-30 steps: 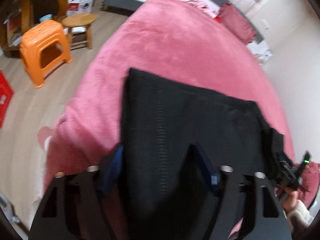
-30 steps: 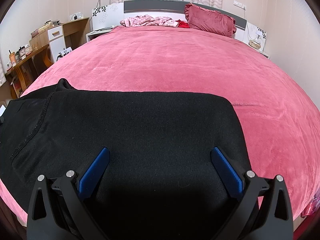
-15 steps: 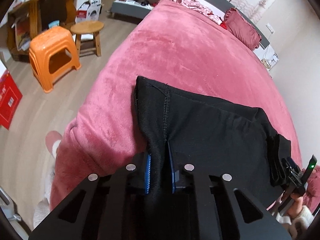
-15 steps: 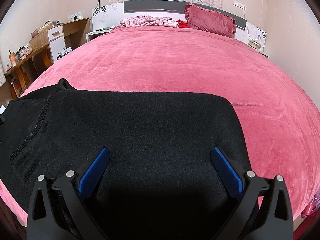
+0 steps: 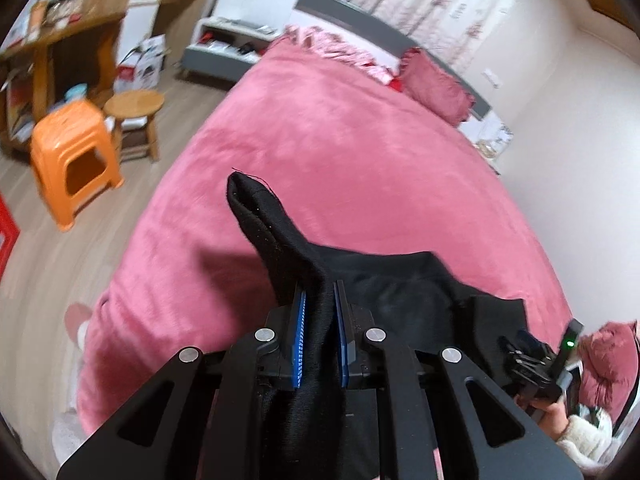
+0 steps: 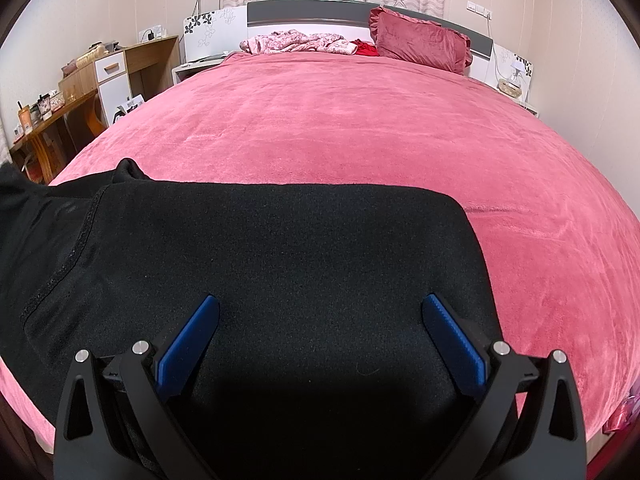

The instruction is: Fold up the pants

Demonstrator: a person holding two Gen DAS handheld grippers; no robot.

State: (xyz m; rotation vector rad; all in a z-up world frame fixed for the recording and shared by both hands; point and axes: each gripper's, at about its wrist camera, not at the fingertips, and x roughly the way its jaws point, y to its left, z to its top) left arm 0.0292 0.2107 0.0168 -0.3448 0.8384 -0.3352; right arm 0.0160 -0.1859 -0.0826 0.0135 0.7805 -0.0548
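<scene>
Black pants [image 6: 280, 264] lie flat on the pink bed [image 6: 360, 128], near its front edge. My left gripper [image 5: 319, 292] is shut on a bunched end of the pants [image 5: 276, 232] and holds it lifted above the bed, the cloth peak sticking up past the blue pads. My right gripper [image 6: 320, 320] is open, its blue fingers [image 6: 192, 336] spread wide just above the flat part of the pants. The right gripper also shows in the left wrist view [image 5: 536, 364], held in a hand at the far right of the pants.
An orange plastic stool [image 5: 72, 152] and a round wooden stool [image 5: 136, 112] stand on the floor left of the bed. A wooden desk [image 6: 60, 116] is at the left wall. A red pillow [image 6: 420, 44] and crumpled pink clothes [image 6: 296, 42] lie at the headboard.
My left gripper went from open over the pants to shut on their left end, then lifted it up off the bed. The right gripper has stayed open and still.
</scene>
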